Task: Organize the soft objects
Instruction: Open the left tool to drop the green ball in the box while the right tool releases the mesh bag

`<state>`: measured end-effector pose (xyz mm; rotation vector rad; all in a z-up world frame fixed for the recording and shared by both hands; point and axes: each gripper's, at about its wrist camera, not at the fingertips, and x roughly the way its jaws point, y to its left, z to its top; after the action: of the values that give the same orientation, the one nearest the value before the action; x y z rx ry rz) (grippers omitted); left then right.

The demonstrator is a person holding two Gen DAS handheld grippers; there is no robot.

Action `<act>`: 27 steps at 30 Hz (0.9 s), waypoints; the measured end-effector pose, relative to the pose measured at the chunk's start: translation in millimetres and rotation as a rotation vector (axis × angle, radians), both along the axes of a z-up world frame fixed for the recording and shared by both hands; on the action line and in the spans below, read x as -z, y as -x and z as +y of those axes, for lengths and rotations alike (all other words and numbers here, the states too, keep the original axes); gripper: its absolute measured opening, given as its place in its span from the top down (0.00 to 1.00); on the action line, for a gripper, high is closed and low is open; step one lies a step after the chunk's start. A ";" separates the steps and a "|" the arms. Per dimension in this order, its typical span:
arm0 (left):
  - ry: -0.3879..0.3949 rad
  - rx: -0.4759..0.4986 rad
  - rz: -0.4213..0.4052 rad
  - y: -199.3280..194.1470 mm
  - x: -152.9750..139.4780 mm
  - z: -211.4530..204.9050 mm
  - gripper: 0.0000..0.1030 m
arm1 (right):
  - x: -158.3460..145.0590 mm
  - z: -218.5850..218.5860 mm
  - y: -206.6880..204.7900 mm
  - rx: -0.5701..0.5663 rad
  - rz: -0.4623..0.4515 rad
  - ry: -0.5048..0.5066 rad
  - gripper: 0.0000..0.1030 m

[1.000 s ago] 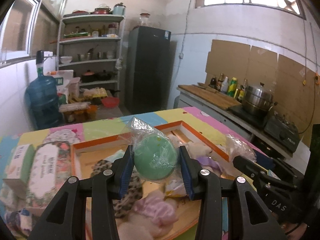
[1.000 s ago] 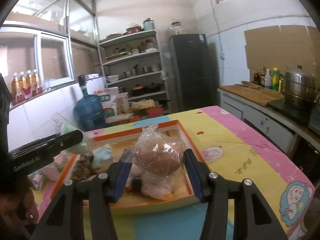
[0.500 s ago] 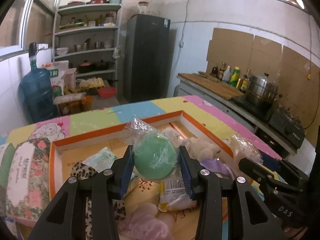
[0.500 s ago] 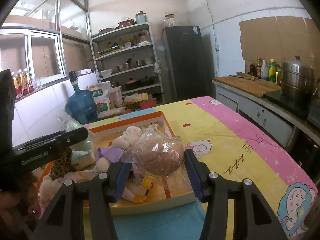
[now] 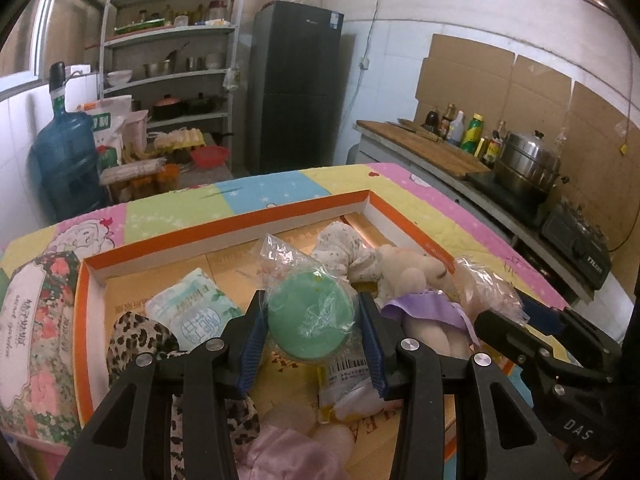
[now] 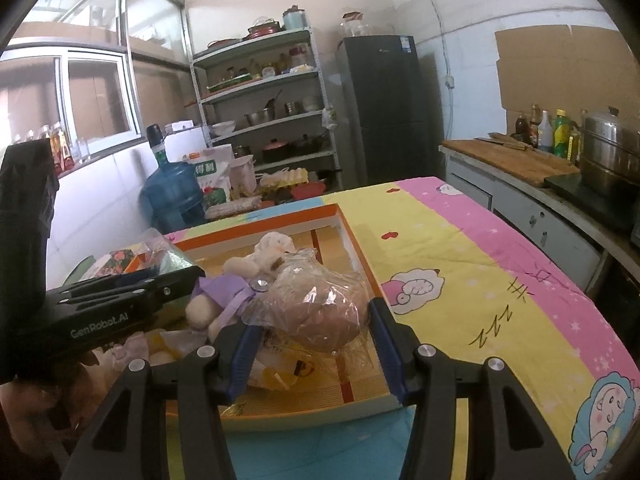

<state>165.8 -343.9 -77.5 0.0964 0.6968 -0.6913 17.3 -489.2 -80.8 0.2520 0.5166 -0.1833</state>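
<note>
Left gripper [image 5: 312,322]: pads pressed on both sides of a green bun [image 5: 310,322] wrapped in clear plastic, held above the tray.
Right gripper [image 6: 316,338]: clamped on a brown bun [image 6: 324,318] in a crinkled clear bag, over the tray's near right corner.
Tray [image 5: 224,226]: shallow, orange-rimmed, cardboard floor, lying on a bright patchwork quilt [image 6: 472,272].
Plush toy [image 5: 412,276]: cream, with a purple skirt, at about 2 o'clock from the green bun, lying in the tray.
Tissue pack [image 5: 192,312]: pale green, at 9 o'clock from the green bun, flat on the tray floor.
Leopard cloth [image 5: 136,340]: crumpled at the tray's left side, partly behind the left gripper's finger.
Floral tissue box [image 5: 36,332]: outside the tray, touching its left wall.
Pink cloth [image 5: 288,452]: at 6 o'clock, under the left gripper.
</note>
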 end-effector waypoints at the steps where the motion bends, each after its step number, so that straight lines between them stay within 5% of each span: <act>1: 0.002 0.003 0.002 0.0 0.1 0.0 0.55 | 0.4 -0.3 -0.3 0.000 0.001 -0.002 0.48; 10: 0.004 0.005 -0.016 5.9 -2.4 0.9 0.38 | -0.1 2.5 -0.2 0.004 0.010 0.011 0.42; 27: 0.043 -0.013 -0.066 22.1 -20.9 20.9 0.37 | -10.8 6.5 9.9 0.024 -0.011 0.025 0.35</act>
<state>143.7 -323.0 -56.6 0.0749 0.6184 -0.6878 7.4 -482.7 -70.1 0.2351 0.4998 -0.2116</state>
